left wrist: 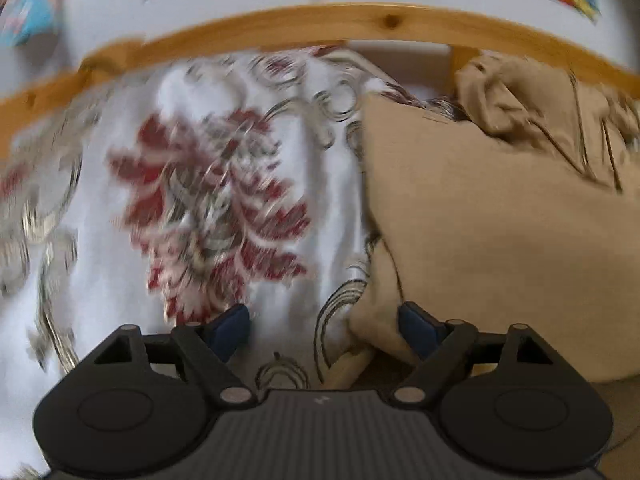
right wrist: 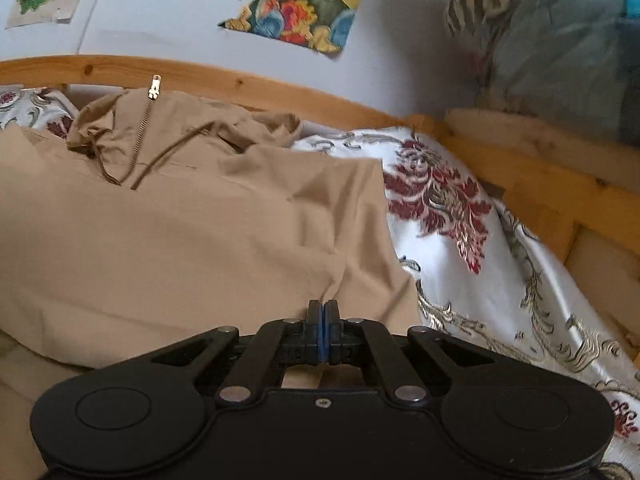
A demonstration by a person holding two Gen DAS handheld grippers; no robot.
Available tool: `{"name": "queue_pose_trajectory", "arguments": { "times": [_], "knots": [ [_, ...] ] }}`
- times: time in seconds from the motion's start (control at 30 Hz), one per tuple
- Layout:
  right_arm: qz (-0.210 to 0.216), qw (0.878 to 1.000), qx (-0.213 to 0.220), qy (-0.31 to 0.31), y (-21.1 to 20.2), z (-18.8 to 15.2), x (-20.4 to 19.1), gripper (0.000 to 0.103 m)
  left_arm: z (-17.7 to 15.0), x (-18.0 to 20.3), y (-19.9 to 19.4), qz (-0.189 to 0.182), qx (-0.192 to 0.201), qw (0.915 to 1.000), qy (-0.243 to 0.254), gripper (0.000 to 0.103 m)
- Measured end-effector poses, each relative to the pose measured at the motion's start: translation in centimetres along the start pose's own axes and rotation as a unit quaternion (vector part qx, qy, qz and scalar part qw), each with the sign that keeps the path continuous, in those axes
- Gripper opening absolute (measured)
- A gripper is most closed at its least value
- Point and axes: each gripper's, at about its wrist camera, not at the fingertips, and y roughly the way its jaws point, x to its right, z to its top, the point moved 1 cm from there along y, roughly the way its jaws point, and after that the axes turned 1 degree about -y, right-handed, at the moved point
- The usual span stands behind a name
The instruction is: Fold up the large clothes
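A large tan hooded jacket (right wrist: 180, 240) lies spread on the bed, its hood, drawstrings and zip pull (right wrist: 154, 86) toward the far rail. My right gripper (right wrist: 323, 310) is shut at the jacket's near right part, and creases in the cloth run into its fingertips. In the left wrist view the same jacket (left wrist: 480, 220) fills the right half, blurred. My left gripper (left wrist: 322, 316) is open over the jacket's near left edge. Its right finger (left wrist: 416, 328) sits against the tan cloth, and its left finger (left wrist: 230, 326) is over the bedspread.
A white bedspread with dark red flowers (right wrist: 460, 220) (left wrist: 200, 200) covers the bed. A pine bed rail (right wrist: 240, 80) (left wrist: 320, 20) runs along the far side and the right. Bedding in grey-blue (right wrist: 560, 40) is piled beyond the right corner. Colourful pictures (right wrist: 304, 4) hang on the wall.
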Motion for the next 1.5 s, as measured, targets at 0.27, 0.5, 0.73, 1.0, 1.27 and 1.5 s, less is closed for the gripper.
{"name": "queue_pose_trajectory", "arguments": {
  "times": [0.27, 0.5, 0.73, 1.0, 1.27, 1.5],
  "knots": [
    [0.008, 0.999, -0.015, -0.027, 0.2, 0.2, -1.1, 0.01, 0.3, 0.9, -1.3, -0.021, 0.02, 0.9996, -0.001, 0.038],
    [0.019, 0.998, -0.031, -0.048, 0.4, 0.0, -1.9, 0.005, 0.5, -1.5, -1.5, -0.032, 0.01, 0.9933, -0.111, 0.007],
    [0.014, 0.996, -0.046, -0.069, 1.1, -0.6, -2.7, 0.004, 0.3, -3.6, -0.4, -0.052, -0.027, 0.9805, -0.187, 0.01],
    [0.023, 0.999, -0.016, -0.038, -0.8, 1.4, -2.1, 0.033, 0.5, -0.8, -3.6, -0.033, 0.026, 0.9959, -0.08, 0.06],
    [0.057, 0.993, -0.037, -0.094, -0.5, 0.6, -4.6, 0.057, -0.2, 1.8, -0.3, 0.061, -0.03, 0.9977, 0.007, 0.059],
    [0.124, 0.99, -0.001, -0.067, -2.8, 2.1, -4.6, 0.076, -0.7, 1.5, -3.1, 0.022, -0.027, 0.9994, -0.009, 0.088]
  ]
}}
